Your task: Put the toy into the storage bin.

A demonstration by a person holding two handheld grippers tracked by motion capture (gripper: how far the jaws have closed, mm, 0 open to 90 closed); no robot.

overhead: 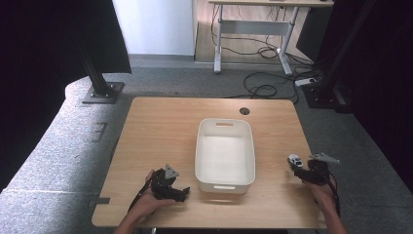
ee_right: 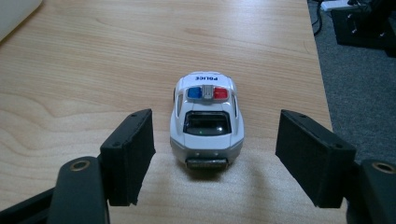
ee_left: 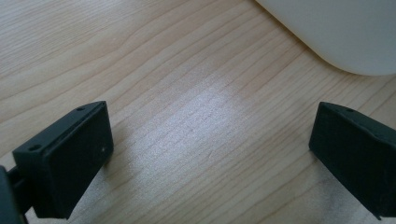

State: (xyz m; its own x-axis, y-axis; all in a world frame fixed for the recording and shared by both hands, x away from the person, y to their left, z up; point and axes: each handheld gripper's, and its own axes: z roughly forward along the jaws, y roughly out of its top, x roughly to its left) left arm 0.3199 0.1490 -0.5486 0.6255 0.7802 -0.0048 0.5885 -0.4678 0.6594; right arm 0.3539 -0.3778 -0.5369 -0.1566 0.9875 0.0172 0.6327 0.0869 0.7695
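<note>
The left gripper (overhead: 182,194) is resting low on the table (overhead: 160,126) at the near left, its jaws standing spread with only bare wood between them in the left gripper view; a hand (overhead: 146,204) is holding it. Just to its right, the white bin (overhead: 224,183) is sitting mid-table, its rounded corner (ee_left: 336,37) showing near the left gripper. Farther right, near the table's right edge, the toy police car (overhead: 294,160) is standing on the wood, well apart from the bin. The right gripper (overhead: 301,171) is hovering just behind the car (ee_right: 207,121), jaws spread wide on either side of it, pads not touching it.
</note>
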